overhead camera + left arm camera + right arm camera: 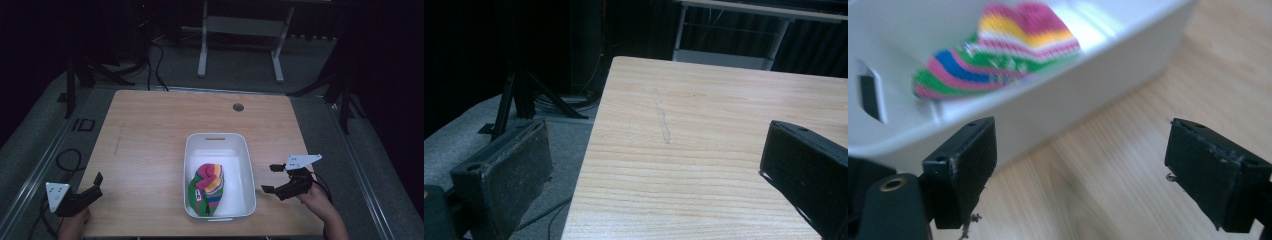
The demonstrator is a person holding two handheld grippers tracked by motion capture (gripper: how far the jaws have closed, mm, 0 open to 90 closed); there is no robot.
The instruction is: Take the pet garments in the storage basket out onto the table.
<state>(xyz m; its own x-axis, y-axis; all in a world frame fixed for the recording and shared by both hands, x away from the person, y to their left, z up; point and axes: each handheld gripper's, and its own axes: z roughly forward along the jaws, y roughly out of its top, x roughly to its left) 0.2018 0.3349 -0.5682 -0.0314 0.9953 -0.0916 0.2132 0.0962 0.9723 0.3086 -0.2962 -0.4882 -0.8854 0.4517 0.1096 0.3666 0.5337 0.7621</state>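
From the high view I see a wooden table [150, 140] with a white plastic bin [218, 176] sitting toward its near edge, a little right of centre. Inside the bin lies a bunched striped cloth [207, 186] in pink, yellow, green and blue, pushed toward the near left part of the bin floor. My left gripper [96, 185] sits at the table's near left corner, well apart from the bin, jaws spread with nothing between them. My right gripper [270, 178] is just beside the bin's right wall, also spread wide and empty.

The right gripper view gives me what the overhead cannot: the bin's outer wall [1058, 107] close up, tilted across the frame, with the striped cloth [998, 52] showing over the rim and a slot handle [869, 95] cut in an end wall. Both black jaws stand apart over bare wood.

The left gripper view looks across the table's left edge [589, 150]: one jaw hangs over grey floor [464, 130], the other over the tabletop, where a faint pale scuff [661, 120] runs along the wood. A black stand [519, 95] rises beyond the edge.
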